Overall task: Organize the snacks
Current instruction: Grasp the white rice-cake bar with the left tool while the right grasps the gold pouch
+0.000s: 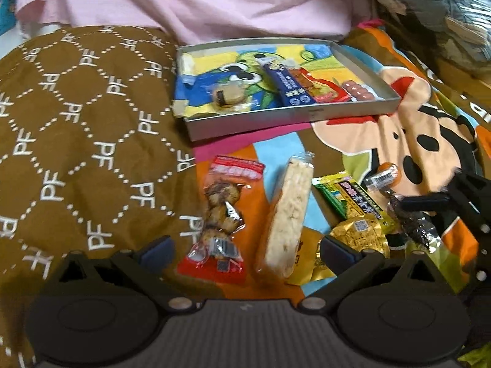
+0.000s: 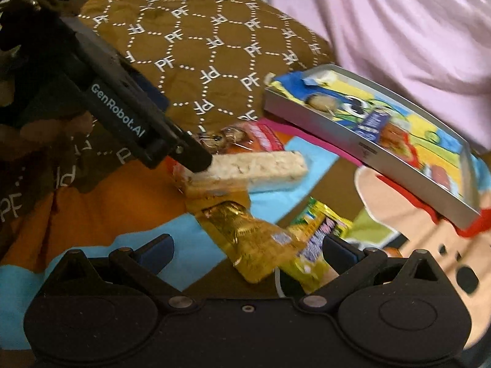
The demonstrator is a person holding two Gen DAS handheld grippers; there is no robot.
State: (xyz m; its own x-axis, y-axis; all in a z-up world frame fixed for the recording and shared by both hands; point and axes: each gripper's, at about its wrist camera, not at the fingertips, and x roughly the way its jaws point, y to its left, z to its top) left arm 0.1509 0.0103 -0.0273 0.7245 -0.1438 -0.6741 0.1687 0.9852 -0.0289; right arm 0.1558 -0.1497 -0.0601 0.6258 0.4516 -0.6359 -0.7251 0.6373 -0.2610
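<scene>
A shallow silver tin tray [image 1: 245, 122] with a cartoon lining holds a blue bar [image 1: 287, 84], red and orange packs and a small brown snack. In front of it on the blanket lie a red pack of brown pieces [image 1: 222, 214], a long white rice bar [image 1: 290, 214], a green-yellow pack [image 1: 346, 196] and a gold pack [image 1: 359, 233]. My left gripper [image 1: 247, 248] is open, with the red pack and the rice bar's near end between its fingers. In the right wrist view one left finger [image 2: 196, 156] touches the rice bar [image 2: 254, 168]. My right gripper [image 2: 247, 250] is open over the gold pack [image 2: 245, 236] and yellow pack [image 2: 310, 245].
A brown quilted cushion [image 1: 76, 138] printed with "PF" fills the left side. Pink fabric [image 1: 199, 3] lies behind the tray. The cartoon blanket [image 1: 414, 122] covers the right side, where a dark wrapped snack [image 1: 408, 220] and a small orange one [image 1: 386, 173] lie near my right gripper's finger [image 1: 429, 202].
</scene>
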